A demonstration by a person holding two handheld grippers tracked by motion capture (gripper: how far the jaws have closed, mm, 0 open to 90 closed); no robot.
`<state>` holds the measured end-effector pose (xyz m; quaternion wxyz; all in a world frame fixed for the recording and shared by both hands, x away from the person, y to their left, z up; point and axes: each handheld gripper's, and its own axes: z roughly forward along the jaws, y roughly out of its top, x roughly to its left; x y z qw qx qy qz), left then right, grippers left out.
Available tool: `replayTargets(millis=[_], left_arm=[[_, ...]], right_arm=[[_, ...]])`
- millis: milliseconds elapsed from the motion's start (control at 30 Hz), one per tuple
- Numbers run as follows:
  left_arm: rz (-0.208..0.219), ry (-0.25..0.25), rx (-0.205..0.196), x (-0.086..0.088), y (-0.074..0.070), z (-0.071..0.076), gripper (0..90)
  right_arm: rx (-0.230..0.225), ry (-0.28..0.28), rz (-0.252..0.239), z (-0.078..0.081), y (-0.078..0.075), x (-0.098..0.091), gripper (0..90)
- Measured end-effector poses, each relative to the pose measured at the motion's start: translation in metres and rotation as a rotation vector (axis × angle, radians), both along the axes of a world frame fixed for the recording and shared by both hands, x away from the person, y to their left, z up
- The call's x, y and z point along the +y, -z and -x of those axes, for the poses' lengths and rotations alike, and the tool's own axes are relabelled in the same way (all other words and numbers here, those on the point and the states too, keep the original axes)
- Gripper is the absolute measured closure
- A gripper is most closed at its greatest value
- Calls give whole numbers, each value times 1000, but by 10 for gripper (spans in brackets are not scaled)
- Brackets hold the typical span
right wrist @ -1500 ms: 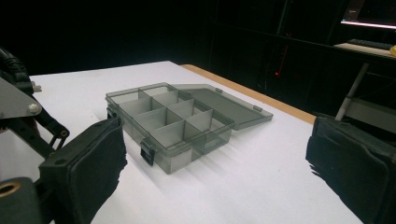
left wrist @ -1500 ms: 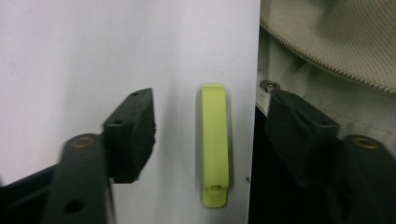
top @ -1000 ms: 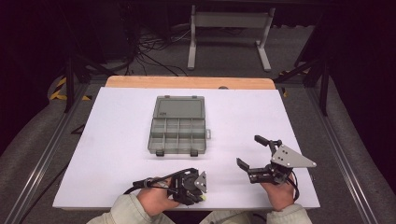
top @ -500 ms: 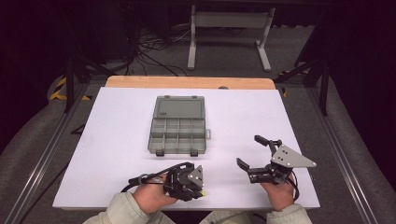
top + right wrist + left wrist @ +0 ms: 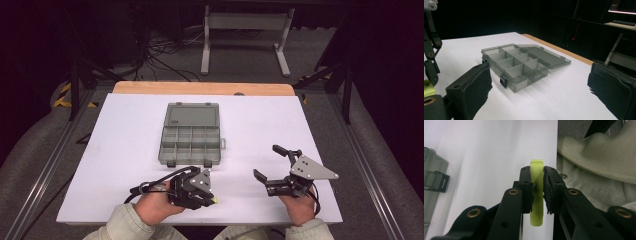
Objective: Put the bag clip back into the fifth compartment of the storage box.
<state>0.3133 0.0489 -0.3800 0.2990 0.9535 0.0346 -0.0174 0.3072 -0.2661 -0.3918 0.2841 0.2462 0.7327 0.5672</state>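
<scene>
1. I see a small yellow-green piece (image 5: 537,192) pinched between the two black jaws of my left gripper (image 5: 537,173). The jaws press on both its sides and hold it tight. Its top end pokes out past the jaw tips and its bottom end hangs below the pads.
2. In the high view the left gripper (image 5: 212,197) sits near the near edge of the white table (image 5: 115,150), a bit left of the middle. The yellow-green piece (image 5: 216,200) peeks out at its tip.
3. My right gripper (image 5: 272,162) has its jaws wide apart. Nothing is between them and they touch nothing. In the right gripper view the two black pads (image 5: 477,86) stand far from each other, with bare table between them.
4. The grey box (image 5: 191,134) lies in the middle of the table, just past the left gripper. Its lid is open and lies flat on the far side. Its little compartments look empty. The right gripper points toward the grey box (image 5: 524,66).
5. There is lots of bare white table to the left and right of the box. The near table edge is close to both my hands. A wooden strip (image 5: 200,88) runs along the far edge.
</scene>
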Motion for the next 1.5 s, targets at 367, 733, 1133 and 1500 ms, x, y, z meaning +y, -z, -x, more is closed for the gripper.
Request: replayTargets(millis=[367,733,1133,1500], left_arm=[[53,-44,-8,17,-15,-6,780],[93,-90,-29,33,-25,-12,780],[143,-155,-51,55,-36,-20,780],[187,-242,-66,76,-43,-28,780]], right_arm=[[0,1,2,0,0,0,46],[-1,-1,3,0,0,0,46],[2,-2,3,0,0,0,47],[0,-3,3,0,0,0,46]])
